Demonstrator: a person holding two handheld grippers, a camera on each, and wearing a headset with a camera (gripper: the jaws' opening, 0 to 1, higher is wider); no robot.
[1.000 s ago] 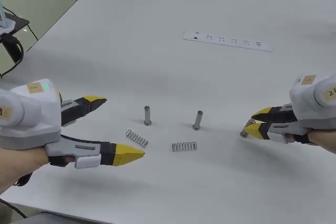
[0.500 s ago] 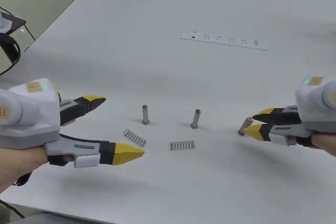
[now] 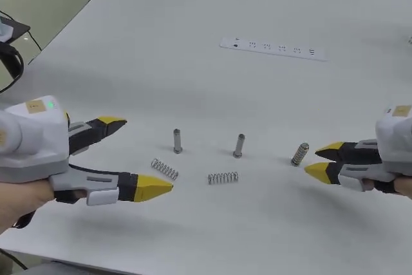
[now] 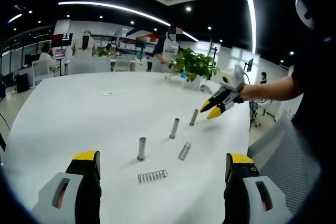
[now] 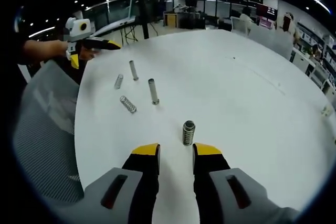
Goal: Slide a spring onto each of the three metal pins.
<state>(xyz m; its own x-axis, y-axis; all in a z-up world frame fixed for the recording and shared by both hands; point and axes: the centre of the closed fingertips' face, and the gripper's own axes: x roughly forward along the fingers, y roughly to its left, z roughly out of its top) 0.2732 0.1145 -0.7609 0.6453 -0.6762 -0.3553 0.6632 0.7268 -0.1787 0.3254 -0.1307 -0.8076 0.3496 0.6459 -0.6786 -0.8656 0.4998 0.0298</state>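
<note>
The right gripper (image 3: pixel 313 161) sits just beside the sprung pin (image 3: pixel 300 154), its yellow-tipped jaws slightly apart and holding nothing. That pin stands upright on the matte white table (image 3: pixel 193 62), its shaft wrapped in a tight steel coil, on the right-gripper side of the middle pin (image 3: pixel 239 145). Across from it stands the bare pin (image 3: pixel 177 140), smooth, grey and cylindrical. The near spring (image 3: pixel 223 177) lies flat just before the middle pin. The far spring (image 3: pixel 165 169) lies towards the left gripper (image 3: pixel 145 154), whose jaws gape wide and empty.
</note>
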